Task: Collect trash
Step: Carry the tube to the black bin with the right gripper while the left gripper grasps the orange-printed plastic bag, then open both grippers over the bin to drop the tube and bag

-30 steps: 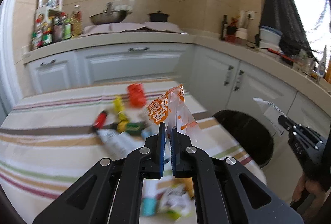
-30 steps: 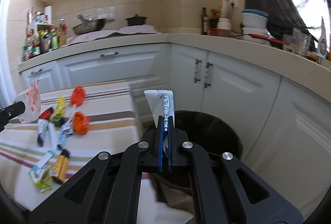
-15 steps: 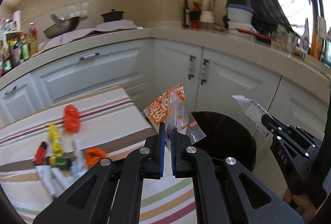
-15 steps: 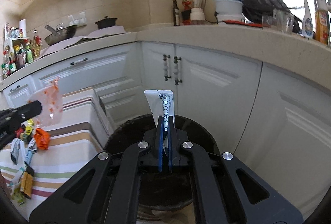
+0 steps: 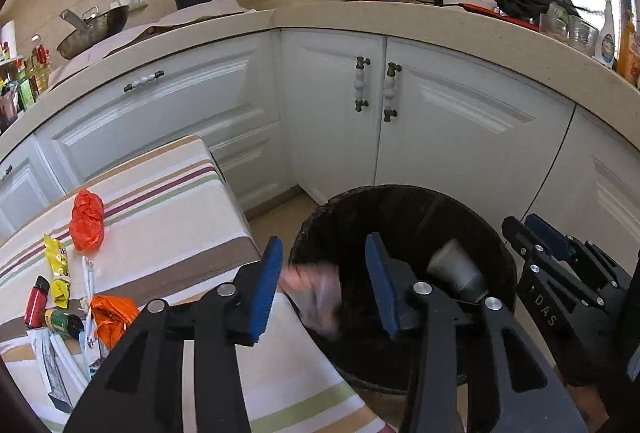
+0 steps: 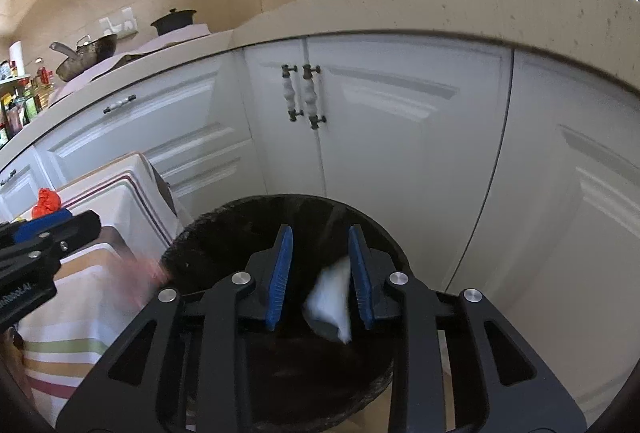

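Both grippers hover over a black round trash bin [image 5: 404,201] beside the table; it also shows in the right wrist view [image 6: 208,229]. My left gripper [image 5: 324,281] is open; a blurred orange-and-clear snack wrapper [image 5: 316,293] falls between its fingers at the bin's left rim. My right gripper [image 6: 320,265] is open; a blurred white wrapper [image 6: 330,301] drops into the bin. In the left wrist view the right gripper [image 5: 536,233] shows at right and the white wrapper [image 5: 456,269] falls in the bin.
A striped tablecloth table [image 5: 168,217] left of the bin holds several pieces of trash: red-orange crumpled bags [image 5: 86,221], yellow wrapper [image 5: 56,265], red lighter [image 5: 36,301], white wrappers [image 5: 52,361]. White cabinets [image 5: 400,121] stand right behind the bin.
Both grippers swung right from the table to over the bin and opened. The orange snack wrapper and the white wrapper were let go and are falling.
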`<state>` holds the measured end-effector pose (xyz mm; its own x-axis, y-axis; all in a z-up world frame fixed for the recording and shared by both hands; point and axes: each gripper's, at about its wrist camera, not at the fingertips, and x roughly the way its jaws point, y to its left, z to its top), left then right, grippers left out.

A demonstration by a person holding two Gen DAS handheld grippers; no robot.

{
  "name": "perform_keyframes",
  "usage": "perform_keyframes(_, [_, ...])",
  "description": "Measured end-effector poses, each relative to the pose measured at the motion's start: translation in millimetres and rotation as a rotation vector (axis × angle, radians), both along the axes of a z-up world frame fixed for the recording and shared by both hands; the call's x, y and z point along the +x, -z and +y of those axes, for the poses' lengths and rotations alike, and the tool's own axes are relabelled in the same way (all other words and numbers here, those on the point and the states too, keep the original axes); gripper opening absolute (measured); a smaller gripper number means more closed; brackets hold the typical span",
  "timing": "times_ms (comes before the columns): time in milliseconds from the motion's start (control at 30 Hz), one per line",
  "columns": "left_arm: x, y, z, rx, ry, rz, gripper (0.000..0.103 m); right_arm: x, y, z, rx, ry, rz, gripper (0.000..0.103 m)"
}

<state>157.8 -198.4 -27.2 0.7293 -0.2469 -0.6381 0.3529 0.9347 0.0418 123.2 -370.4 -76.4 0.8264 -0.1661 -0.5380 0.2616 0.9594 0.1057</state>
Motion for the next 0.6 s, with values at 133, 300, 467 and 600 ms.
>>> perform_keyframes(133, [2,-5,3,-0.014,-0.012,-0.003,0.044,-5,-3,1,-0.006,0.006,-0.005,0.03])
perform_keyframes(300, [-7,-20,19,-0.034,-0.039,-0.035,0.044,-12,-17,8,-0.021,0.006,-0.026,0.037])
perform_keyframes(467, [-25,-34,45,-0.04,-0.076,-0.074,0.046,-29,-31,26,-0.035,-0.023,-0.041,0.037])
perform_keyframes(600, [-43,-40,79,-0.047,-0.134,-0.085,0.049,-43,-42,49,-0.043,-0.063,-0.057,0.038])
